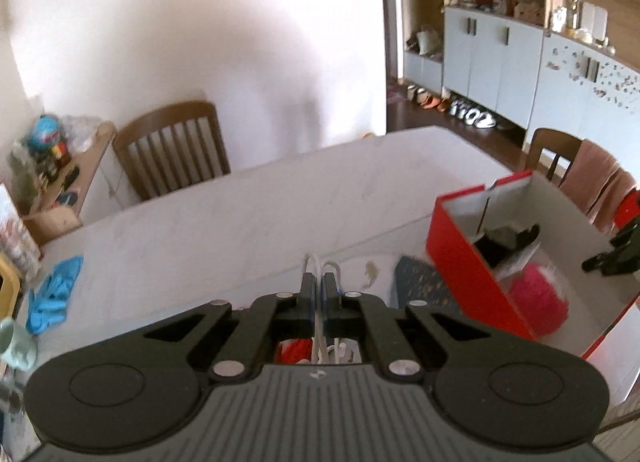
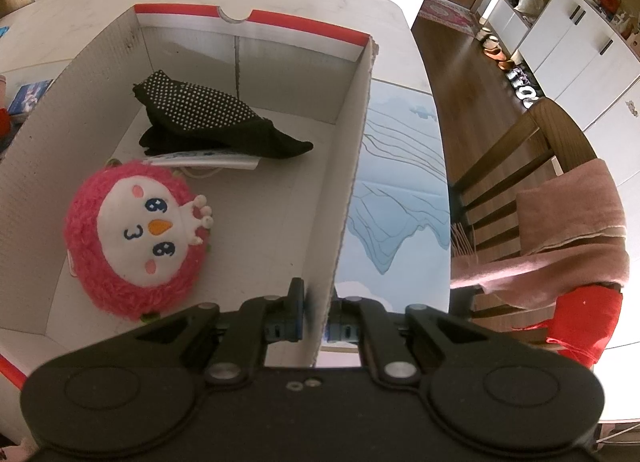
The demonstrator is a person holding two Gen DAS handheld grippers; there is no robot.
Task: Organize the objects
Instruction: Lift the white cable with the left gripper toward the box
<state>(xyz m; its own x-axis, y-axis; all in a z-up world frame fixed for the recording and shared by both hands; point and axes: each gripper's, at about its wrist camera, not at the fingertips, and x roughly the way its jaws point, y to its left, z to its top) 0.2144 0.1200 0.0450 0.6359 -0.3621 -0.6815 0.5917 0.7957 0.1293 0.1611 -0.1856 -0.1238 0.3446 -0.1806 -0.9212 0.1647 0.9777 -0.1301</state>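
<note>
While the right tool [image 2: 318, 304] pinches the near wall of the red-and-white box [image 2: 352, 182], the box holds a pink plush toy [image 2: 136, 238], a black dotted sock [image 2: 208, 114] and a white card under the sock. Over the white bench [image 1: 224, 230], the left tool [image 1: 319, 290] is clenched on a white cable [image 1: 318, 266], with loops hanging beneath it. Blue gloves [image 1: 54, 294] lie at the bench's left end. Wooden chairs [image 1: 172, 146] stand around it, and white cabinets [image 1: 496, 62] line the far wall.
</note>
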